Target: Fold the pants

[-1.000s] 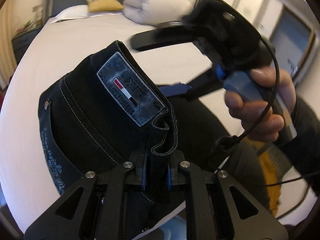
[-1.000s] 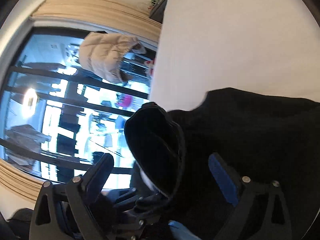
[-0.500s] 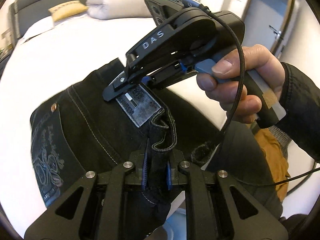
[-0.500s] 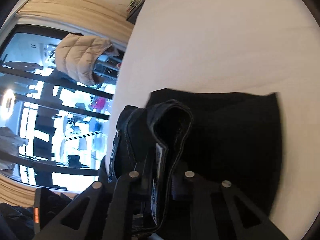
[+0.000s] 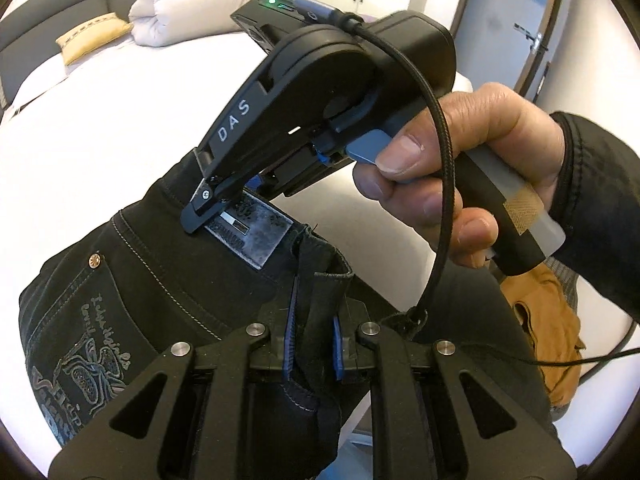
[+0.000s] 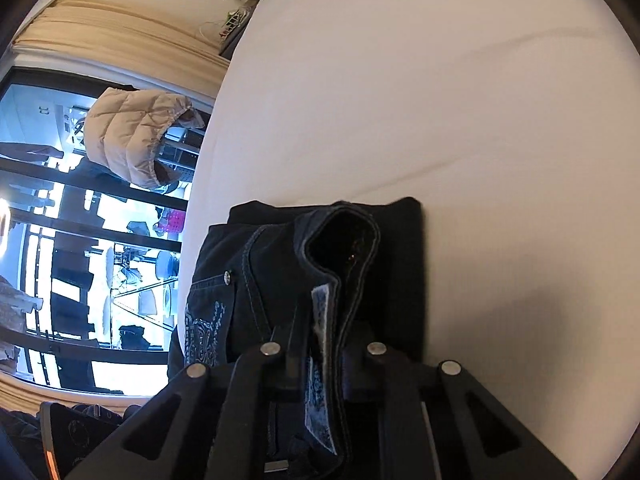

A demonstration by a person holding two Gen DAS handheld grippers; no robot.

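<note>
Black jeans (image 5: 152, 280) with a grey waistband patch (image 5: 256, 236) and an embroidered back pocket lie partly on the white bed. My left gripper (image 5: 314, 344) is shut on the waistband near the patch. My right gripper (image 5: 208, 208), seen from the side in the left wrist view, is shut on the waistband at the patch, a little farther along. In the right wrist view my right gripper (image 6: 324, 344) clamps the doubled waistband, and the jeans (image 6: 248, 272) hang folded ahead of it over the bed.
The white bed (image 5: 100, 128) spreads behind the jeans, with a folded white duvet (image 5: 188, 8) and a yellow pillow (image 5: 92, 34) at its head. A window with a hanging beige puffer jacket (image 6: 132, 132) is left of the bed. A door (image 5: 508, 24) stands at the right.
My right gripper was open near the jeans a second ago, then closed on the waistband at the patch. The jeans have been drawn nearer, and the left grip is unchanged.
</note>
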